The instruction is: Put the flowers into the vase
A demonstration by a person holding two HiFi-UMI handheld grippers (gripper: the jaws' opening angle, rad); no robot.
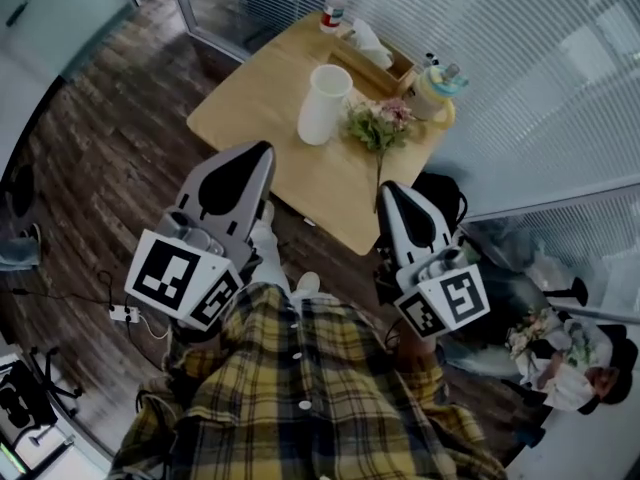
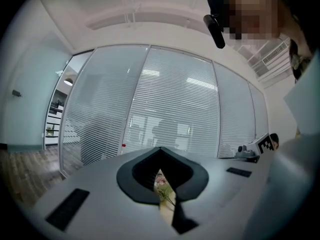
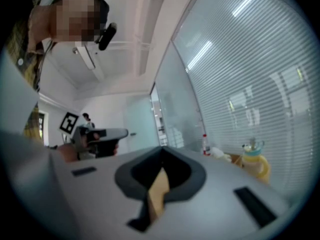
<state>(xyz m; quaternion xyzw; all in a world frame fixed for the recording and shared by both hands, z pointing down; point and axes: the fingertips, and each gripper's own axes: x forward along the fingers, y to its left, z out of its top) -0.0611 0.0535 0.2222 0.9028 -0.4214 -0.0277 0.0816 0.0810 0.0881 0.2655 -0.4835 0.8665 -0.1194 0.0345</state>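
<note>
The left gripper and the right gripper point level ahead of a plaid shirt. Each has its jaws closed together with nothing between them. Past them, on the wooden table, the flowers lie flat just beside the upright white vase. Farther back stand a tissue box, a yellow jug and a bottle.

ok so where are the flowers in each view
Head view: flowers lie on the table, right of the white vase.
Left gripper view: flowers show low centre, through the gap between the jaws.
Right gripper view: not in it.
Shared landmark: the slatted glass wall.
</note>
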